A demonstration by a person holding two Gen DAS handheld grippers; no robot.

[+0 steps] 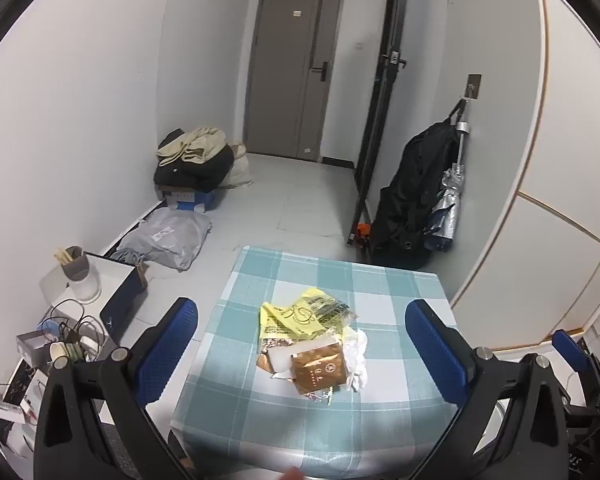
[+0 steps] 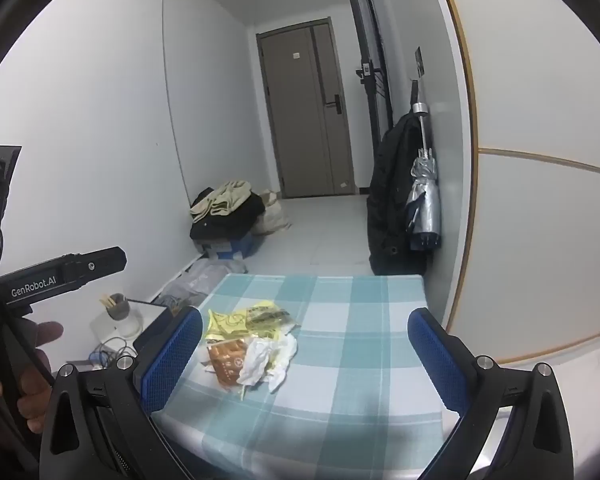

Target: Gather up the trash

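Crumpled wrappers and tissue (image 1: 314,344) heaped on checked tablecloth (image 1: 380,292).

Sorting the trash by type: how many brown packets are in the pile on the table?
1: the brown packet lies at the pile's near edge, beside crumpled white paper. More may hide underneath.

bare teal-and-white checked tablecloth (image 1: 392,292) lies open all around the heap of crumpled wrappers (image 1: 314,344); nothing blocks either approach.
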